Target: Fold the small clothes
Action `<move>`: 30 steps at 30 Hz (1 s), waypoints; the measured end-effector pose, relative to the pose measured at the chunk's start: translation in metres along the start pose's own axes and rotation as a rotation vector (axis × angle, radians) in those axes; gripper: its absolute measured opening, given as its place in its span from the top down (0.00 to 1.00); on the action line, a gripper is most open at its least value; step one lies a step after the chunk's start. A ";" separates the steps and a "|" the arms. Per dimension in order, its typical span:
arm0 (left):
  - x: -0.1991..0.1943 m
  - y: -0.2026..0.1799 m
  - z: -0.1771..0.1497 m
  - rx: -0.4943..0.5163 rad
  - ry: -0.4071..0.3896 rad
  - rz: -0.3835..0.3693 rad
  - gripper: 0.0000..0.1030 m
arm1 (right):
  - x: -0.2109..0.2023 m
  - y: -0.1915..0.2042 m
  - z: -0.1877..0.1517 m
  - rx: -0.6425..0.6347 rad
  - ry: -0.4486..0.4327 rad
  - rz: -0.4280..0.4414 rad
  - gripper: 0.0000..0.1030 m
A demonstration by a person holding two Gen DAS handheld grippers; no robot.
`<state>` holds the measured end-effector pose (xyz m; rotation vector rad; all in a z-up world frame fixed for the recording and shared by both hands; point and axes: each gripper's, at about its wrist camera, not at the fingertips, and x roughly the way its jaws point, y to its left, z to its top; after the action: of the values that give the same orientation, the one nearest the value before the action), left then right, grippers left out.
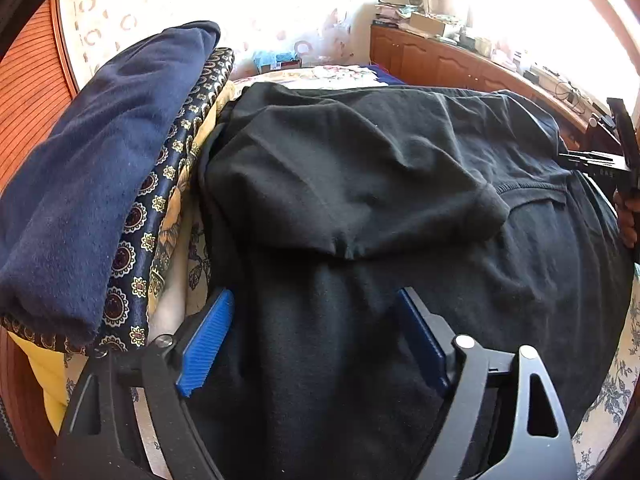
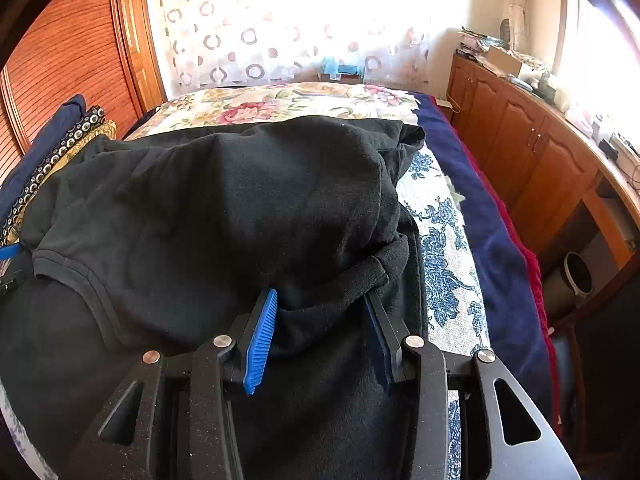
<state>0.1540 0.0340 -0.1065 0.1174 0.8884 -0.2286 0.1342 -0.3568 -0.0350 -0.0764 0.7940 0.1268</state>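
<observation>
A black sweatshirt [image 1: 360,168] [image 2: 240,200] lies spread and rumpled on the bed. One sleeve is folded in over its body, ending in a ribbed cuff [image 1: 480,208] [image 2: 360,276]. My left gripper [image 1: 314,294] is open wide just above the garment's near left part, with flat black cloth under the gap. My right gripper [image 2: 322,294] points down at the cuff end of the sleeve. A fold of that sleeve lies between its blue pads [image 2: 262,332], and the jaws stand partly apart without pinching it. The right gripper's black frame [image 1: 616,160] and a hand show at the left wrist view's right edge.
A stack of folded clothes sits left of the sweatshirt, with a navy piece [image 1: 100,180] on a patterned cloth [image 1: 160,208]. The floral bedsheet [image 2: 440,240] shows on the right, then a blue blanket [image 2: 500,248]. Wooden cabinets [image 2: 540,160] line the right wall.
</observation>
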 end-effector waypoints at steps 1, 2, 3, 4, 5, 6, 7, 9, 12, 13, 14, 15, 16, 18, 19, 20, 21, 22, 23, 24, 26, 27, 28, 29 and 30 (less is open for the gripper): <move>0.000 0.000 0.000 0.001 0.000 0.001 0.18 | -0.001 -0.003 0.002 0.001 -0.001 0.001 0.57; 0.000 -0.001 0.000 -0.001 0.002 0.007 0.17 | -0.002 -0.003 0.001 -0.001 -0.002 -0.001 0.57; 0.001 0.000 0.000 -0.009 0.004 0.011 0.15 | -0.002 -0.005 0.002 -0.003 -0.002 -0.004 0.57; 0.001 0.001 0.001 -0.022 0.006 0.009 0.15 | 0.000 -0.002 0.001 -0.007 -0.002 -0.007 0.57; 0.001 0.002 0.001 -0.023 0.006 0.009 0.15 | -0.001 -0.002 -0.001 -0.009 -0.003 -0.009 0.57; 0.002 0.002 0.000 -0.023 0.006 0.010 0.14 | -0.001 -0.004 0.001 -0.010 -0.003 -0.011 0.57; 0.002 0.002 0.000 -0.023 0.007 0.008 0.14 | -0.001 0.002 -0.005 -0.013 -0.003 -0.012 0.57; 0.002 0.001 0.000 -0.024 0.007 0.009 0.14 | -0.002 0.002 -0.008 -0.013 -0.004 -0.011 0.57; 0.001 0.001 -0.001 -0.031 0.007 0.012 0.14 | -0.002 0.003 -0.008 -0.013 -0.004 -0.012 0.57; 0.000 0.001 -0.001 -0.033 0.009 0.013 0.15 | -0.002 0.002 -0.007 -0.014 -0.004 -0.012 0.57; 0.000 0.001 -0.001 -0.037 0.019 0.016 0.15 | -0.006 0.005 -0.012 -0.015 -0.004 -0.014 0.57; 0.000 0.002 0.000 -0.043 0.026 0.017 0.15 | -0.006 0.005 -0.012 -0.015 -0.004 -0.013 0.57; -0.001 0.002 0.002 -0.053 0.024 0.009 0.22 | -0.005 0.005 -0.011 -0.015 -0.005 -0.013 0.57; -0.006 0.006 0.006 -0.087 0.002 -0.042 0.33 | -0.002 0.007 -0.012 -0.016 -0.004 -0.013 0.57; -0.008 0.008 0.008 -0.116 -0.009 -0.075 0.35 | -0.002 0.007 -0.012 -0.017 -0.004 -0.013 0.56; -0.009 0.010 0.011 -0.141 -0.017 -0.091 0.37 | -0.002 0.006 -0.011 -0.016 -0.004 -0.013 0.56; -0.009 0.012 0.015 -0.162 -0.021 -0.091 0.40 | -0.002 0.006 -0.011 -0.016 -0.004 -0.012 0.57; -0.009 0.013 0.017 -0.172 -0.023 -0.086 0.42 | -0.002 0.006 -0.010 -0.017 -0.004 -0.012 0.56; -0.008 0.014 0.020 -0.180 -0.028 -0.083 0.43 | -0.003 0.004 -0.010 -0.017 -0.004 -0.012 0.56; -0.007 0.015 0.023 -0.189 -0.029 -0.082 0.45 | -0.003 0.003 -0.009 -0.017 -0.004 -0.012 0.57; -0.001 0.019 0.028 -0.219 -0.018 -0.100 0.49 | -0.004 0.001 -0.008 -0.017 -0.004 -0.012 0.56; 0.002 0.020 0.031 -0.233 -0.011 -0.106 0.50 | -0.005 0.000 -0.007 -0.017 -0.004 -0.012 0.57; 0.006 0.022 0.034 -0.246 -0.005 -0.110 0.52 | -0.006 -0.001 -0.007 -0.018 -0.004 -0.012 0.57; 0.009 0.023 0.036 -0.251 -0.002 -0.109 0.54 | -0.007 -0.003 -0.006 -0.018 -0.004 -0.013 0.57; 0.011 0.023 0.036 -0.251 0.000 -0.103 0.62 | 0.002 0.014 -0.016 -0.018 -0.005 -0.014 0.56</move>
<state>0.1939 0.0478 -0.0926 -0.1616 0.9173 -0.2115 0.1227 -0.3451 -0.0475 -0.0990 0.7876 0.1205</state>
